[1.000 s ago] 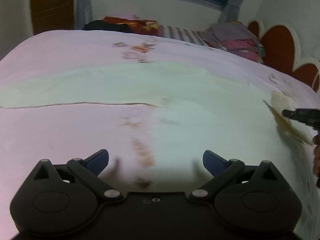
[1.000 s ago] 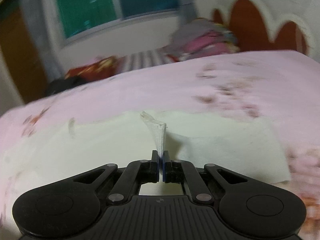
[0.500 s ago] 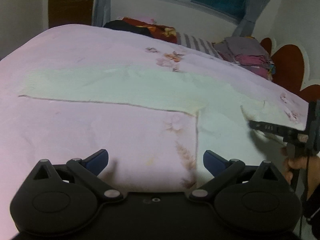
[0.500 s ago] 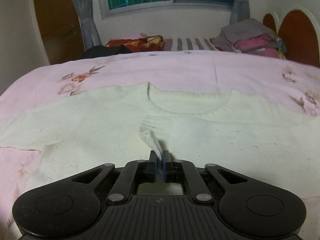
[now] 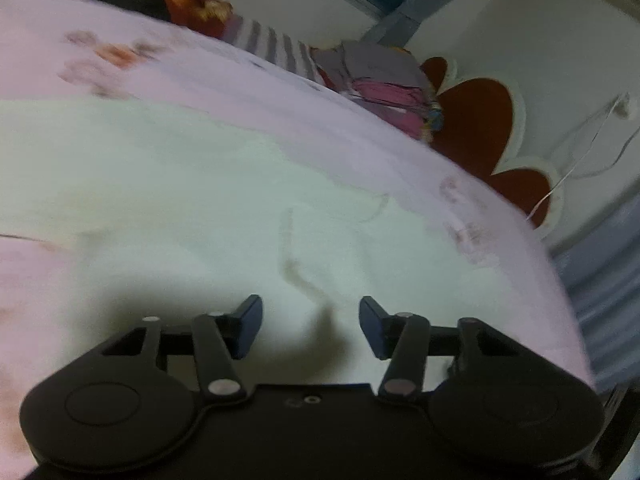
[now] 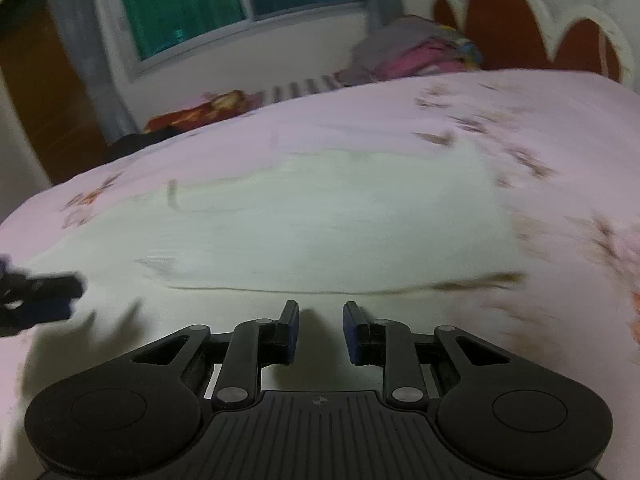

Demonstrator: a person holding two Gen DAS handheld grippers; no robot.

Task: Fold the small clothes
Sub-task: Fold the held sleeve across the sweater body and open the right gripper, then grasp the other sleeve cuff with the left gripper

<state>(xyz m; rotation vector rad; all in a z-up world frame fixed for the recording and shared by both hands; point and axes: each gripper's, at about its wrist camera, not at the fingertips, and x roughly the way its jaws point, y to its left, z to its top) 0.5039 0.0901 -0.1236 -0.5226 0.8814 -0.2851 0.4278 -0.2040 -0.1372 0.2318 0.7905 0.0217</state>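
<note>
A cream knit sweater [image 5: 168, 184] lies flat on the pink floral bedspread [image 5: 256, 80]; it also shows in the right wrist view [image 6: 328, 224], with a folded edge across its near part. My left gripper [image 5: 311, 326] is open and empty, low over the sweater. My right gripper [image 6: 321, 330] is open and empty, just above the sweater's near edge. The left gripper's tip [image 6: 44, 292] shows at the left edge of the right wrist view. Both views are motion-blurred.
A pile of folded clothes [image 5: 384, 88] sits at the far side of the bed, also in the right wrist view [image 6: 416, 54]. A red and white scalloped headboard [image 6: 532, 28] stands at the right. A window [image 6: 224, 4] is behind.
My right gripper has opened and let go of the sweater part it held. Both grippers have moved; the left one has swung right and come down close over the sweater.
</note>
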